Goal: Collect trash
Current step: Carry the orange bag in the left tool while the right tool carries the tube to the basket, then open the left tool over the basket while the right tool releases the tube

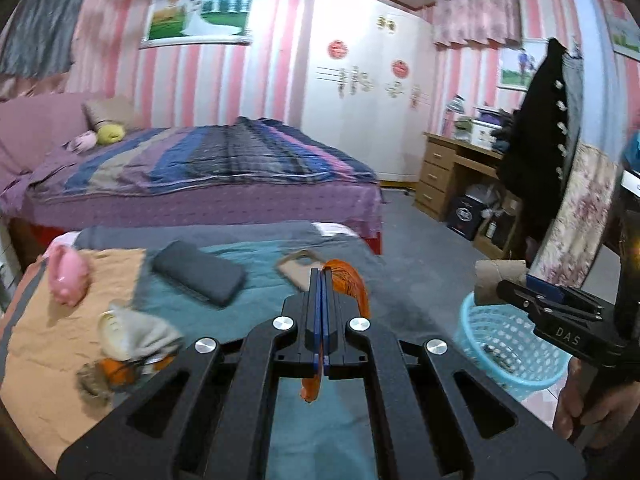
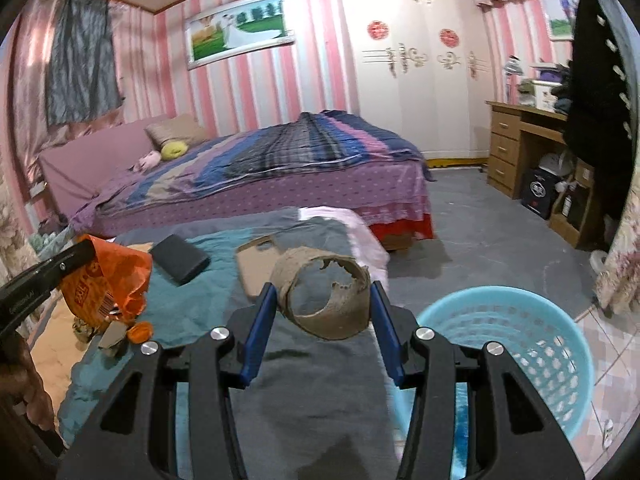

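My left gripper (image 1: 322,274) is shut on an orange plastic wrapper (image 1: 348,280), held above the teal and grey bedspread; the wrapper also shows in the right wrist view (image 2: 108,280). My right gripper (image 2: 323,292) is shut on a torn brown cardboard tube (image 2: 324,296), held above the bed edge just left of the blue plastic basket (image 2: 520,344). In the left wrist view the tube (image 1: 496,280) hangs over the basket (image 1: 504,344), which holds small bits of trash. More trash lies on the orange cloth: a grey and yellow crumpled piece (image 1: 136,332) and orange scraps (image 1: 120,372).
A dark grey case (image 1: 198,272), a tan phone cover (image 2: 256,264) and a pink toy (image 1: 68,276) lie on the near bed. A second bed (image 2: 280,160) stands behind. A wooden desk (image 2: 520,144) and hanging black coat (image 2: 600,100) are at right.
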Tool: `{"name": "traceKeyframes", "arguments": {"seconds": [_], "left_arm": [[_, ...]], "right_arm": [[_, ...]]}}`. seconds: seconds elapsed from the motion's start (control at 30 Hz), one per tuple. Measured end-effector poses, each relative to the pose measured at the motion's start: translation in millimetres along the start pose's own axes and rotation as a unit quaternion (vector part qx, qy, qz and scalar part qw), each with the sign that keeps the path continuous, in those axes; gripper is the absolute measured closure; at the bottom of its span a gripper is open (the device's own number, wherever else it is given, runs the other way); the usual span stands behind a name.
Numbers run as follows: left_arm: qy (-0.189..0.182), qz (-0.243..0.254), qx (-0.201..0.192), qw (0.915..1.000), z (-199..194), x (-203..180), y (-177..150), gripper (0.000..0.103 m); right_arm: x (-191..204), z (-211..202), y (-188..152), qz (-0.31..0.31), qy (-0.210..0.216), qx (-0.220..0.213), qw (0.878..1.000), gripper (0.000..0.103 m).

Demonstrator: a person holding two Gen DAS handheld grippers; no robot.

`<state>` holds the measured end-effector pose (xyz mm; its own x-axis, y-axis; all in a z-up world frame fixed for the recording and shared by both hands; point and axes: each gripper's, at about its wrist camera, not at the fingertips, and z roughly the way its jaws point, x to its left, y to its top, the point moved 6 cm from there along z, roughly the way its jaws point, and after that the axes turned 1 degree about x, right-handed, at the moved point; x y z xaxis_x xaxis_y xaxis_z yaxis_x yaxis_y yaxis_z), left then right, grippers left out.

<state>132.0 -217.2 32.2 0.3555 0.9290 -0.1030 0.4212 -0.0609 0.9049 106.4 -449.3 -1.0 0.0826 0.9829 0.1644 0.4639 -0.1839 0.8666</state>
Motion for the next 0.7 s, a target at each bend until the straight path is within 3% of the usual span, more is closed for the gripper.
{"name": "traceKeyframes", "arguments": {"seconds": [0.23, 0.33, 0.7], "left_arm": [[-0.041, 0.017, 0.008, 0.9990, 22, -63, 5, 0.103], [-0.060, 0.028, 0.014, 0.9977, 32, -91, 6, 0.103], [-0.117, 0.046, 0.039, 0.9912, 67, -163, -4, 0.103]], "right_arm": [[-55, -14, 1, 0.036, -0.018, -0.010, 0.999, 0.055], [-81, -23, 2, 0.043, -0.049, -0.024, 0.998, 0.055], [-131, -37, -1, 0.061, -0.098, -0.032, 0.993, 0.055]]}}
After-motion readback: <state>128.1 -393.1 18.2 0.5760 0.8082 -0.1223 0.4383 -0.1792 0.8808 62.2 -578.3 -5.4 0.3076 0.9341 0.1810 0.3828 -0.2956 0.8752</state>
